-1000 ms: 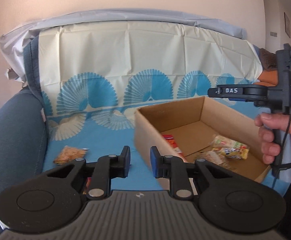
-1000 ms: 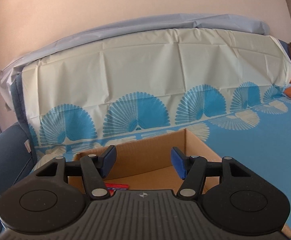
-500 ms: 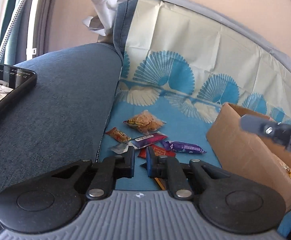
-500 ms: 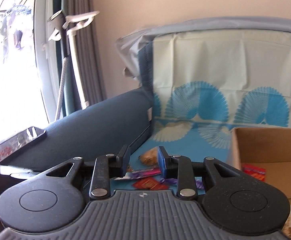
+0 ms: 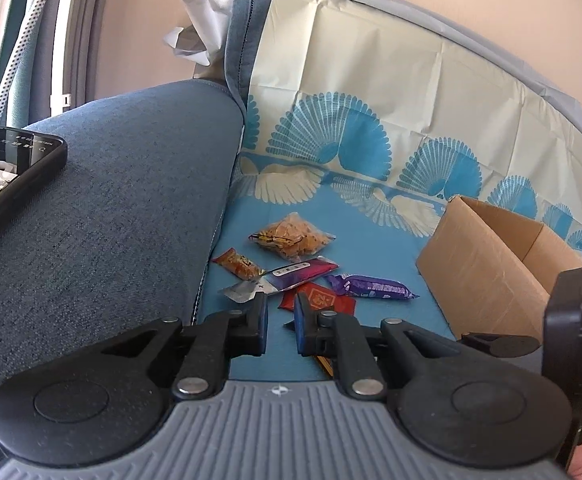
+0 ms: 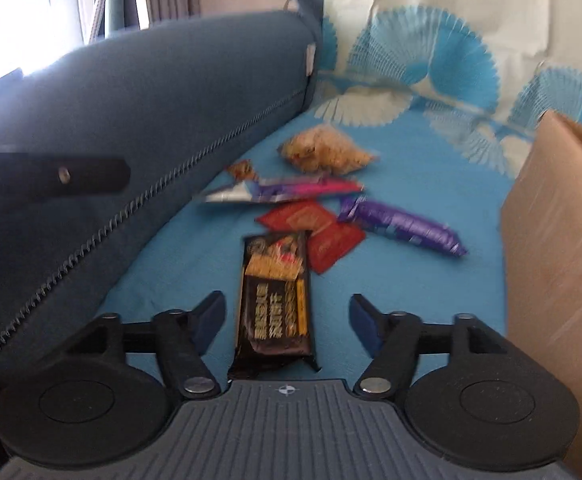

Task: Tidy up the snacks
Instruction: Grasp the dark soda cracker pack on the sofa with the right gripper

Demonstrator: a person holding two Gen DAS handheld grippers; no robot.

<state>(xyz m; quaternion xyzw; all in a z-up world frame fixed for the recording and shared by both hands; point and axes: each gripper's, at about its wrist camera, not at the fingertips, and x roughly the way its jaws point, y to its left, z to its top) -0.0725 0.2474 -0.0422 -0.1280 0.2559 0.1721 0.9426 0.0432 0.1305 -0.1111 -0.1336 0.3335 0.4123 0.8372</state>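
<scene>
Here the cardboard box (image 6: 563,264) is the landmark; loose snacks lie on the blue cover between it and the sofa arm (image 6: 131,128). Nearest them is the right gripper (image 6: 287,320), jaws opening and unladen, nothing pressed. The black-and-gold bar (image 6: 277,296) lies left of the box, dead ahead between the fingers, long axis along the gripper's pointing line. The left gripper (image 5: 281,326) is clenched, empty, farther from the box.

Six snack packets (image 6: 275,300) (loose) — one cardboard box (image 5: 487,276).
</scene>
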